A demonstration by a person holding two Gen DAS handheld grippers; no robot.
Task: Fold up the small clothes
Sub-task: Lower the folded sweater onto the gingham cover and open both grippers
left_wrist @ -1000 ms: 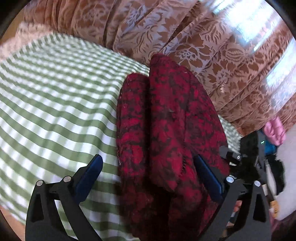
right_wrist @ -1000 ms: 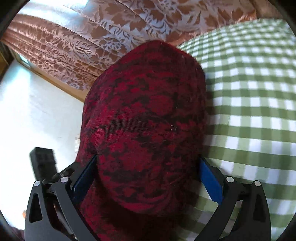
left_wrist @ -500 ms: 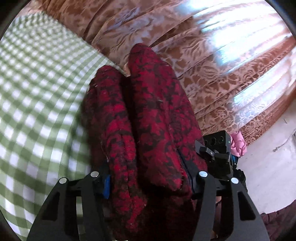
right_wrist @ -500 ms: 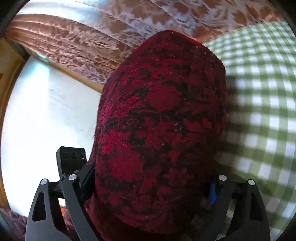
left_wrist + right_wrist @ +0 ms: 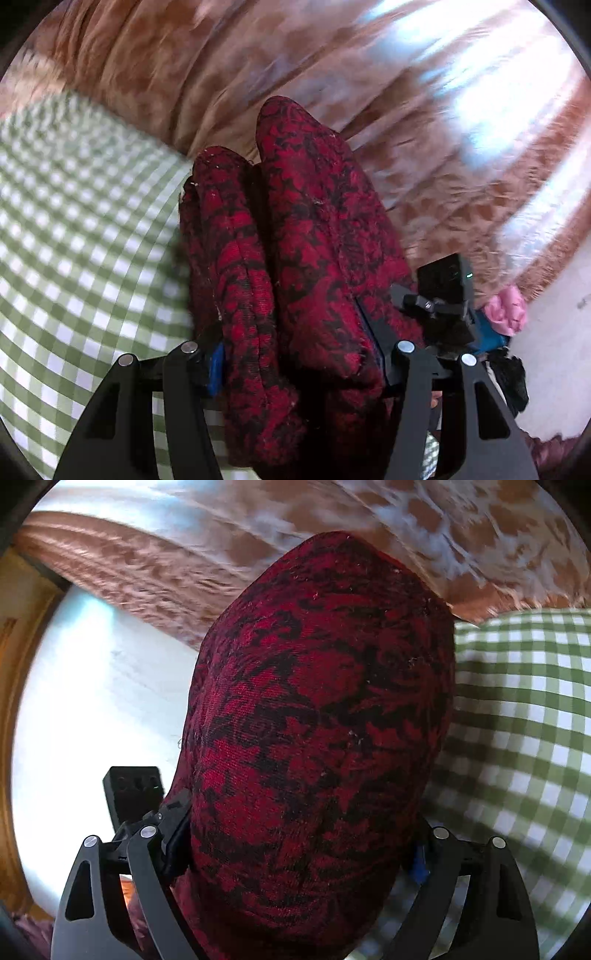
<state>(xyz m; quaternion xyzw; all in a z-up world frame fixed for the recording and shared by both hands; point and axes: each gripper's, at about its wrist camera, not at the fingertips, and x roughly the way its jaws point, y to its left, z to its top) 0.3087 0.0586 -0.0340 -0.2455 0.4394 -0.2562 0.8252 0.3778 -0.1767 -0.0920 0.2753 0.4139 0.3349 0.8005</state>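
A folded red-and-black patterned garment [image 5: 314, 229] fills the middle of both wrist views as a thick bundle [image 5: 321, 716]. In the left wrist view it shows two rolled folds side by side. My left gripper [image 5: 295, 350] is shut on its near end, with the blue pads [image 5: 215, 363] pressed into the fabric. My right gripper [image 5: 299, 849] is shut across the wide bundle, its fingers pressed against both sides. The garment hangs above the green-and-white checked cloth [image 5: 81, 258]. Each view catches the other gripper's black body beside the garment.
A brown floral curtain [image 5: 406, 110] hangs close behind the garment. The checked cloth [image 5: 524, 716] spreads right in the right wrist view. Pale floor [image 5: 92, 701] lies beyond the cloth's edge. A pink bundle [image 5: 506, 310] and dark items sit low at the right of the left wrist view.
Both grippers closed on the red garment, which lay between open jaws before. They have carried it up and sideways, and the background is now blurred with more curtain in view.
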